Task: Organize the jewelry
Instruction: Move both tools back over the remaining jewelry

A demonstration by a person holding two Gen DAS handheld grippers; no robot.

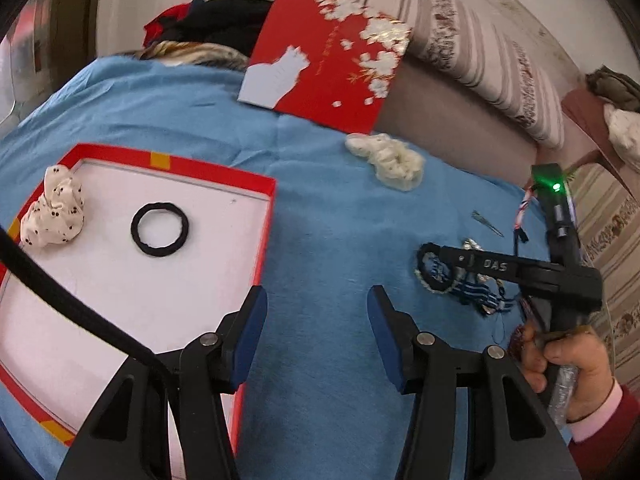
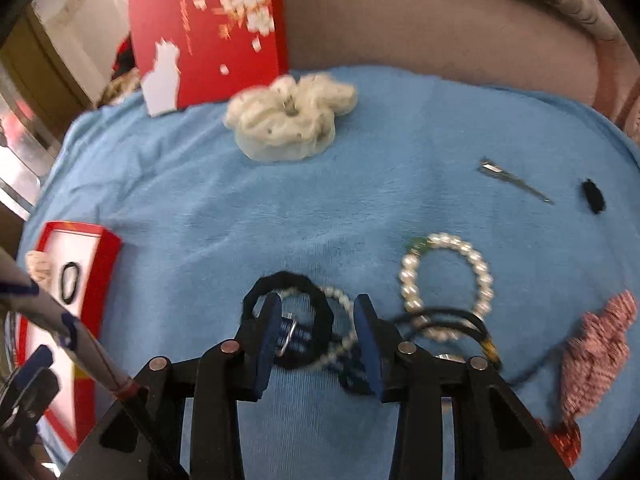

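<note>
A red-rimmed white tray (image 1: 256,216) on the blue cloth holds a black hair tie (image 1: 159,230) and a spotted cream scrunchie (image 1: 54,216). My left gripper (image 1: 316,320) is open and empty, over the cloth by the tray's right edge. My right gripper (image 2: 316,320) is open, its jaws standing either side of a black hair tie (image 2: 288,316) that lies tangled with a small pearl bracelet (image 2: 340,300) and a blue striped piece. A larger pearl bracelet (image 2: 446,284) lies just right of it. The right gripper also shows in the left wrist view (image 1: 436,264).
A white scrunchie (image 2: 288,116) lies further back, with a red box lid (image 2: 208,28) behind it. A metal hair clip (image 2: 512,180), a small black piece (image 2: 592,196) and a pink scrunchie (image 2: 600,352) lie to the right. A sofa borders the cloth.
</note>
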